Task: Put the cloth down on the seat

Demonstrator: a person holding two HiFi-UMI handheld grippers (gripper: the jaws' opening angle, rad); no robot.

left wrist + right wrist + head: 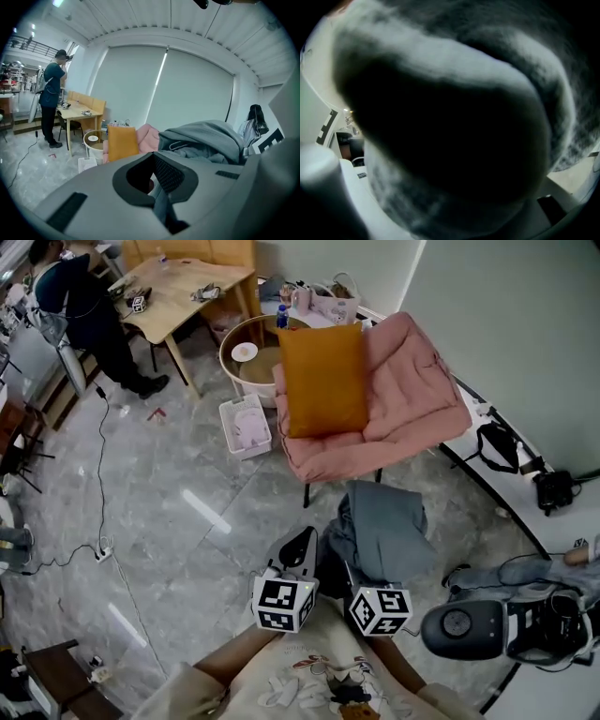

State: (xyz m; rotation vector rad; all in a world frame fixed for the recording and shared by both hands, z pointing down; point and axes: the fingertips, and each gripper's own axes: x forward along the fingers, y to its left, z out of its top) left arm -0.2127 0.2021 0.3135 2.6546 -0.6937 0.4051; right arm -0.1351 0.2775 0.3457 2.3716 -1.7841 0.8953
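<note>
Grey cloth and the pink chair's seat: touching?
Apart. Head view: the grey cloth hangs in front of the pink chair's seat, short of its front edge, with a clear gap between them.

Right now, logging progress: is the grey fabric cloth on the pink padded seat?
Off: grey fabric cloth hangs bunched before the pink padded seat.

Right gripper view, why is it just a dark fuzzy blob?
Right gripper view: the grey cloth sits against the camera, blurred and shadowing nearly everything. Left gripper view: sharp but fisheye-bent, black corners. Head view: evenly lit, streaks of glare on the floor.
</note>
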